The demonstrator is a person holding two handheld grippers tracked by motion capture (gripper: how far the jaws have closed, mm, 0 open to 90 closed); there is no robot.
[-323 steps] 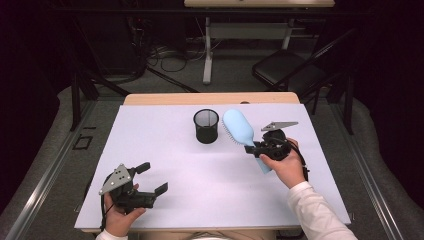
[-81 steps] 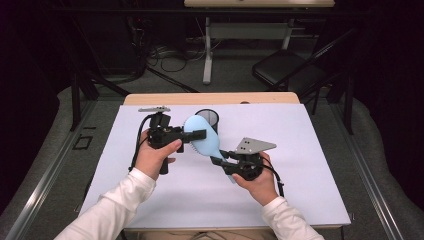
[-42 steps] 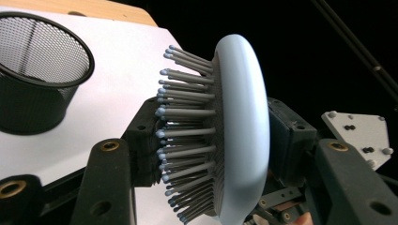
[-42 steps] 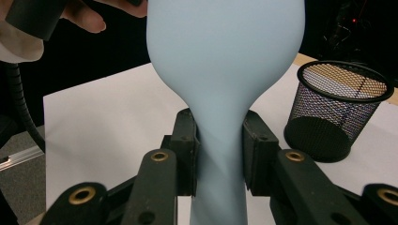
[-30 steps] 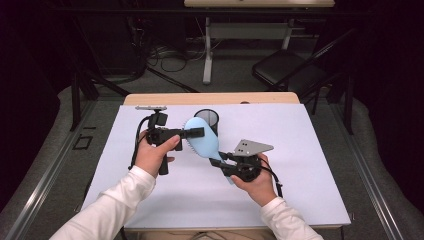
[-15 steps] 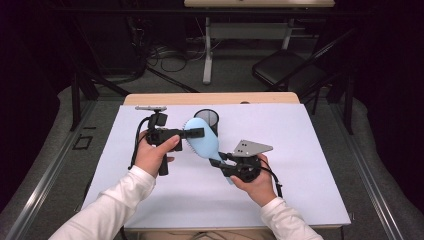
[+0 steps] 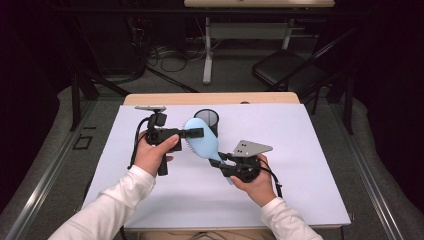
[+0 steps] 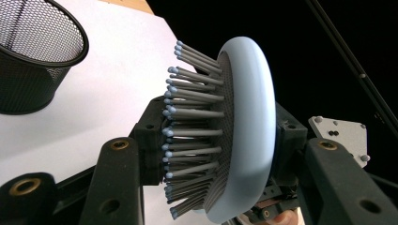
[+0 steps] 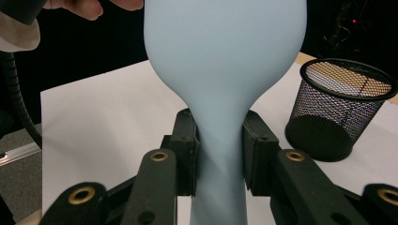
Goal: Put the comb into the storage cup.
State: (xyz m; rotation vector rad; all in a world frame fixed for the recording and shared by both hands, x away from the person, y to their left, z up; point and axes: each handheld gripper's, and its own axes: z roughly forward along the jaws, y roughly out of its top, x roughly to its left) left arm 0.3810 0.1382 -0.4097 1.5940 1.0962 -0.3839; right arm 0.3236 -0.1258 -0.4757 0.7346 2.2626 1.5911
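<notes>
The pale blue hairbrush (image 7: 201, 142) is held above the counter's middle, near the mesh cup (image 7: 207, 120) — handle clamped by the right gripper (image 9: 219, 154), head pinched by the left gripper (image 8: 220, 159), whose jaws have just been closing — apparently for a handover.

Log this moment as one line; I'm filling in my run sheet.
left gripper: shut on hairbrush head | right gripper: shut on its handle | mesh cup: upright behind

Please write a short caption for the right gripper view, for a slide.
Right gripper clamps the light blue hairbrush by its neck, black mesh cup behind.
</notes>
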